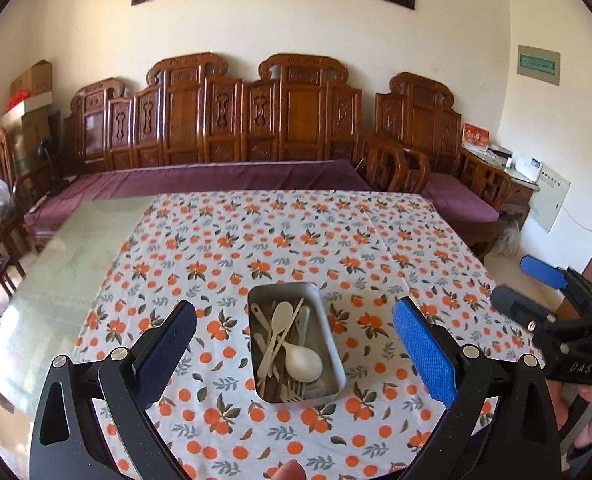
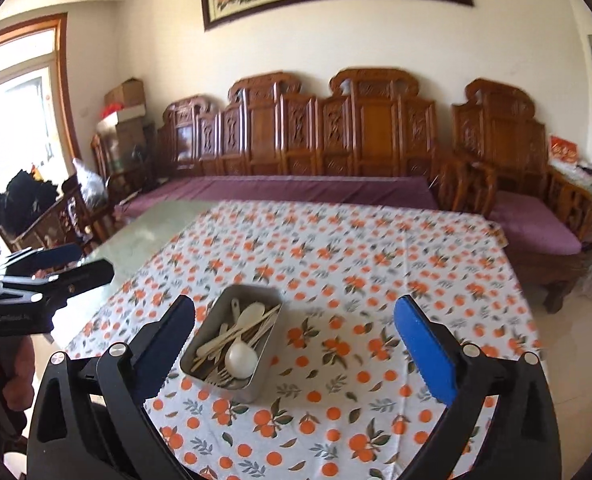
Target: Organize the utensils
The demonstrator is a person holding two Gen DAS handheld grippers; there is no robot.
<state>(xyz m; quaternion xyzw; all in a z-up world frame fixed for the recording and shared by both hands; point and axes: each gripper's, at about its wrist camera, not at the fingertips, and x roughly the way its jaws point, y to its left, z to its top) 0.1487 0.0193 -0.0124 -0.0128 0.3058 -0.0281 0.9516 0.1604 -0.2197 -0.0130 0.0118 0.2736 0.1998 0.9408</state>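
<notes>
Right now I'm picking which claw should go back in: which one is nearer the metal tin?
Left, slightly. The left claw hangs centred over the metal tin; the right claw sits off to its right.

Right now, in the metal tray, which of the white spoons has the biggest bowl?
The round white spoon at the near end of the metal tray. Its bowl is wide and deep; the slimmer spoon beyond it has a smaller oval bowl.

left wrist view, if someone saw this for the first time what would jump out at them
The metal tray, heaped with white plastic spoons and wooden sticks, sits mid-table on the orange-print tablecloth. The open left gripper frames it, with nothing between its fingers. Behind the table, a carved wooden sofa with purple cushions lines the wall.
</notes>
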